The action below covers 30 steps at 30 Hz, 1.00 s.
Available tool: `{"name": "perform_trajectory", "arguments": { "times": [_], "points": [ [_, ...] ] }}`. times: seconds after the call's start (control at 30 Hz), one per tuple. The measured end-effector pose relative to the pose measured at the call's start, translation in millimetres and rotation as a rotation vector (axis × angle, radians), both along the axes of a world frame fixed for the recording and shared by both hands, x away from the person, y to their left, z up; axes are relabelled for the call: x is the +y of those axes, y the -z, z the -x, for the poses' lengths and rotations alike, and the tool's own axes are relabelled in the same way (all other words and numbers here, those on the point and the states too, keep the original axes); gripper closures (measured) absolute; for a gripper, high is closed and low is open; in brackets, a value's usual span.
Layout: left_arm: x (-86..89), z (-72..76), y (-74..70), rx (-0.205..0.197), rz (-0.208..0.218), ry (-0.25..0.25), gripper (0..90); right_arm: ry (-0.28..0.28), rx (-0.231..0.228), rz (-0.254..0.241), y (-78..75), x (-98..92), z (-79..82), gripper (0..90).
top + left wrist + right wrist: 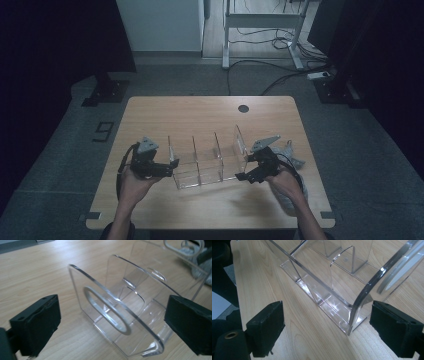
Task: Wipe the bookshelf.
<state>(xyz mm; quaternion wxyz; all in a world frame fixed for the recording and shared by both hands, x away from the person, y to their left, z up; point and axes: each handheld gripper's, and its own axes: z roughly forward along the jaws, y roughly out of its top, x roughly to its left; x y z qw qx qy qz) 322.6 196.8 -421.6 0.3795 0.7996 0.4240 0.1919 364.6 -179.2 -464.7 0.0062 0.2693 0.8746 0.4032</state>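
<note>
The high view is dim, with a cold blue tone. The room around the table (pixel 210 115) is almost black at the left and right edges, and a paler light falls on the floor at the top. The image is soft and grainy, so small details are lost. The 2 gripper views are much brighter and warmer. In them the clear organizer (pixel 117 312) shows thin white glare lines along its edges. The black pads (pixel 265 326) near the lens are a little blurred.
</note>
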Motion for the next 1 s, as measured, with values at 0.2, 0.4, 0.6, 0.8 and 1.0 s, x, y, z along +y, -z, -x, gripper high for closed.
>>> {"name": "perform_trajectory", "arguments": {
  "times": [0.2,0.4,0.6,0.8,1.0],
  "points": [
    [-12.9,0.9,17.5,0.040,-0.070,-0.007,16.2,0.007,-0.006,-0.005,-1.0,-4.2,-0.1,11.6],
    [-10.3,0.7,25.2,0.077,-0.036,0.003,35.4,0.054,-0.025,0.000,-1.5,-19.7,-2.2,10.8],
    [-7.6,0.2,23.9,0.065,-0.054,0.001,56.2,0.109,-0.049,0.014,-4.6,-36.3,-1.8,11.1],
    [-1.7,-2.1,25.8,0.042,-0.045,-0.018,67.0,0.182,-0.042,0.032,-7.1,-56.2,-0.6,12.7],
    [2.1,-5.9,25.5,0.037,-0.067,-0.031,70.2,0.282,-0.036,0.087,-6.5,-80.2,0.1,13.3]
  ]
}}
